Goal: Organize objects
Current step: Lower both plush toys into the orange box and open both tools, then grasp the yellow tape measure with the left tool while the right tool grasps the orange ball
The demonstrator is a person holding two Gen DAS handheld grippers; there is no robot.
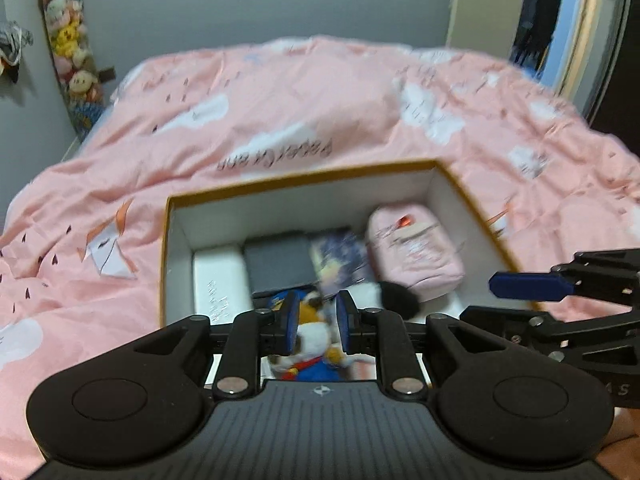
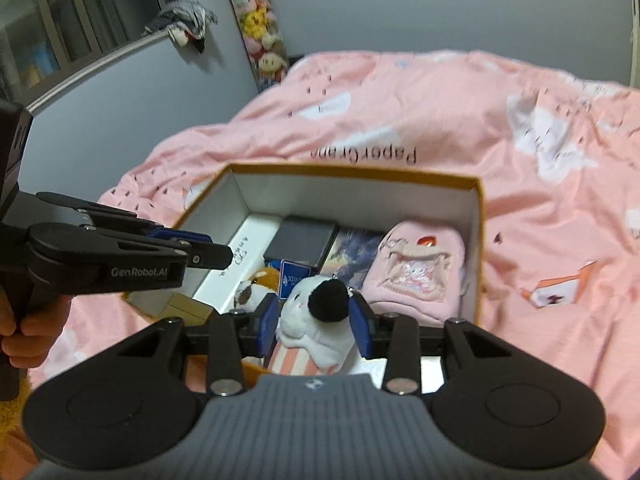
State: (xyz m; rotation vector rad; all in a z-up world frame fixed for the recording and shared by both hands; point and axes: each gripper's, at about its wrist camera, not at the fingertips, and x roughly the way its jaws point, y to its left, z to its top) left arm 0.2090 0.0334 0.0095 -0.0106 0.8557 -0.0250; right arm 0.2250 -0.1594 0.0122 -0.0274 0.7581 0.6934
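Plush toys hang over a cardboard box (image 2: 478,240) on a pink bed: left gripper (image 1: 314,326) clamped on an orange-and-white toy (image 1: 310,336), right gripper (image 2: 316,320) on a white one (image 2: 316,320). Crowded contents risk snagging either if lowered together.

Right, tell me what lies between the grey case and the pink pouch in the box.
A card with a blue-purple picture lies flat between the grey case and the pink pouch; the right wrist view shows it most clearly.

both wrist views look down close over the box (image 1: 472,196) (shared), facing the bed (image 2: 520,160)
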